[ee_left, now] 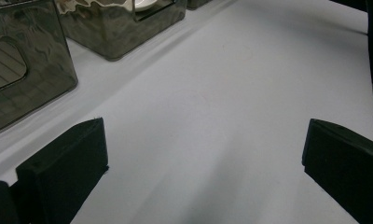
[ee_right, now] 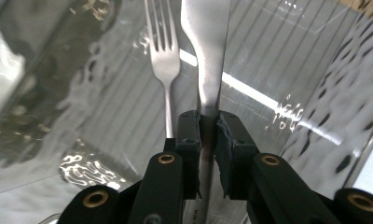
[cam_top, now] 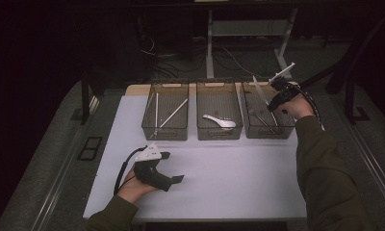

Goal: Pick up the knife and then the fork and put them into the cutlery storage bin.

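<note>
Shiny metal knife [ee_right: 207, 42] sits pinched tight in the right gripper [ee_right: 208, 128], over the see-through bin [cam_top: 269, 130] at the white tabletop's [cam_top: 229, 173] far right corner. A silver fork [ee_right: 164, 51] lies right beside it. Near the front left edge, the left gripper [ee_left: 203, 158] gapes wide, holding nothing.

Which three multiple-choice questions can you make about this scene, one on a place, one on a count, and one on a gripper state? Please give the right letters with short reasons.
1. Where does the white spoon lie?
A. in the middle bin
B. in the left bin
C. on the table

2. How many bins stand in the row?
A. two
B. three
C. four

3. How is the right gripper?
A. open over the table
B. shut on nothing
C. shut on a piece of cutlery

Answers:
1 A: the high view shows it inside the middle bin.
2 B: left bin, middle bin and right bin stand side by side.
3 C: its jaws clamp the metal utensil beside a fork.
</note>
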`<action>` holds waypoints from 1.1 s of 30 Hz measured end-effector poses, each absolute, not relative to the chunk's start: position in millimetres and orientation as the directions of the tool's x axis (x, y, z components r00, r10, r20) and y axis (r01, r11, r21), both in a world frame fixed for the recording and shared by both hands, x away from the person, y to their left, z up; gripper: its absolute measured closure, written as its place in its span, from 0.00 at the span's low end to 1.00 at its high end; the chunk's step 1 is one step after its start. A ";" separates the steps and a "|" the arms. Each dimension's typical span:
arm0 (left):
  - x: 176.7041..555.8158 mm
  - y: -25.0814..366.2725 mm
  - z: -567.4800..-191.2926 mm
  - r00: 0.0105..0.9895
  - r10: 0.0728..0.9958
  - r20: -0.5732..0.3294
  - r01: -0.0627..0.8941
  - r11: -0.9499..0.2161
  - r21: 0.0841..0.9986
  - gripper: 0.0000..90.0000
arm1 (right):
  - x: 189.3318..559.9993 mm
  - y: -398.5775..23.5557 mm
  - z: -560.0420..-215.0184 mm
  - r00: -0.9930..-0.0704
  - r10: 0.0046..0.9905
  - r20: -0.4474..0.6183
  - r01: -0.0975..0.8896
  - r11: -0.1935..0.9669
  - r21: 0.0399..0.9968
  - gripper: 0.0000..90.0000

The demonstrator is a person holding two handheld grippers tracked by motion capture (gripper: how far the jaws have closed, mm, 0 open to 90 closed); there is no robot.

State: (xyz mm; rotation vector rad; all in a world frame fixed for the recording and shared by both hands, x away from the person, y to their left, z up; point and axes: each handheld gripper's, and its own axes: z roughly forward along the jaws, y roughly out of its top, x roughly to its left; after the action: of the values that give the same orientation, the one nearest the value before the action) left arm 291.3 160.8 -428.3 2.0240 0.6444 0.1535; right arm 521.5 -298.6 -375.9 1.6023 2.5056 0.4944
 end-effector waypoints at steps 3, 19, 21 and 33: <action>291.3 161.1 -428.3 0.852 0.501 -0.153 0.379 -0.389 0.840 0.00 | 522.0 -299.1 -384.5 -0.430 0.900 0.073 0.866 0.388 0.315 0.88; 292.1 161.8 -429.2 0.851 0.503 -0.149 0.382 -0.398 0.834 0.00 | 515.9 -307.9 -384.4 -0.408 0.905 0.124 0.837 0.316 0.447 0.61; 291.9 161.8 -428.8 0.851 0.504 -0.149 0.381 -0.396 0.836 0.00 | 512.8 -309.6 -381.4 -0.418 0.901 0.117 0.817 0.317 0.482 0.57; 292.6 164.1 -427.9 0.847 0.511 -0.146 0.384 -0.398 0.833 0.00 | 494.3 -313.0 -368.4 -0.473 0.863 0.177 0.727 0.269 0.632 0.39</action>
State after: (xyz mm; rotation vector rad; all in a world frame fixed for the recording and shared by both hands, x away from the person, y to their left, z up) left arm 292.6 164.1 -427.9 2.0343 0.6557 0.1625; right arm 494.3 -313.0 -368.4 1.4863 2.3334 0.9894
